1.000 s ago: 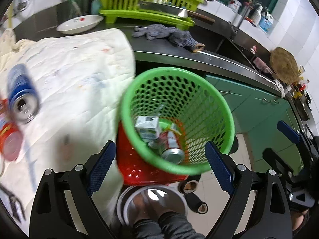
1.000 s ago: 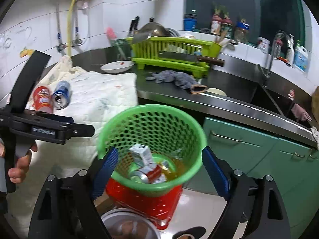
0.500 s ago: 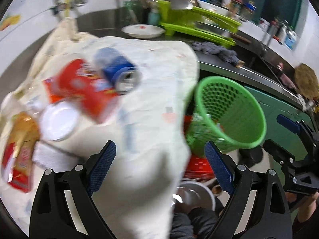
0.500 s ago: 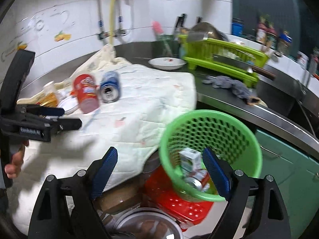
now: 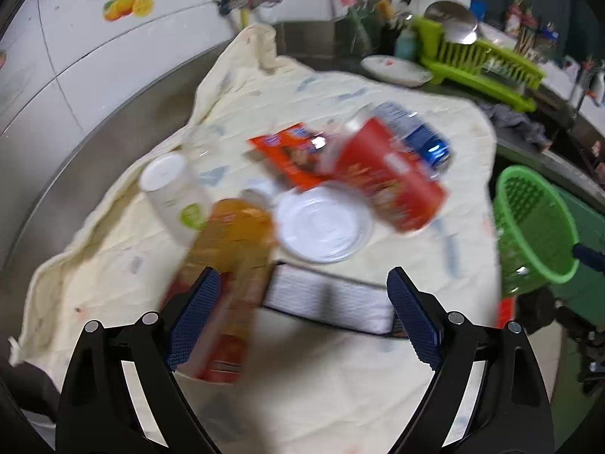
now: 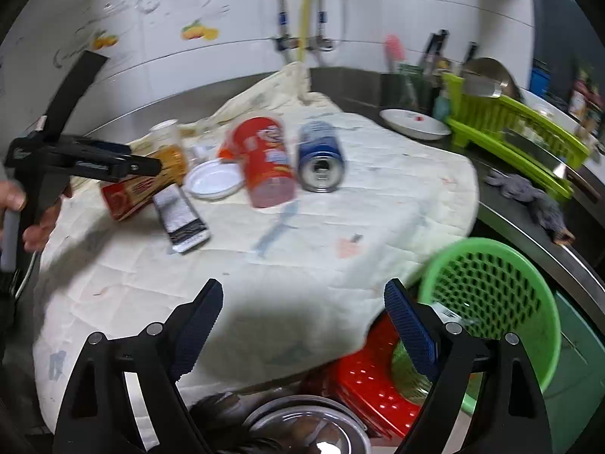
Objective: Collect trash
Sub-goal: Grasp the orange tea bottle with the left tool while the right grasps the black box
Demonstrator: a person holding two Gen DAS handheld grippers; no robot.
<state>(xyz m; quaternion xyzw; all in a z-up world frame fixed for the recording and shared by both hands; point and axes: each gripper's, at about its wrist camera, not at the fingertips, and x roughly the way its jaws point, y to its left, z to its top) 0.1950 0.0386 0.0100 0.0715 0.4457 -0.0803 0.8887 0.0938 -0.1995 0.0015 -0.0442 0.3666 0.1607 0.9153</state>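
Trash lies on a cream cloth: a red chip tube, a blue can, a white lid, a gold-and-red packet, a white-and-black pack and a clear cup. The green basket stands off the counter's right edge. My left gripper is open above the packet and pack. It also shows in the right wrist view. My right gripper is open and empty over the cloth's front edge.
A red basket and a steel pot sit below the green basket. A white plate, a lime dish rack and a grey rag are on the dark counter at the right. Tiled wall with pipes stands behind.
Both grippers have swung left from over the green basket to the cloth. The left one now hovers over the gold-and-red packet and the pack. Both stay open.
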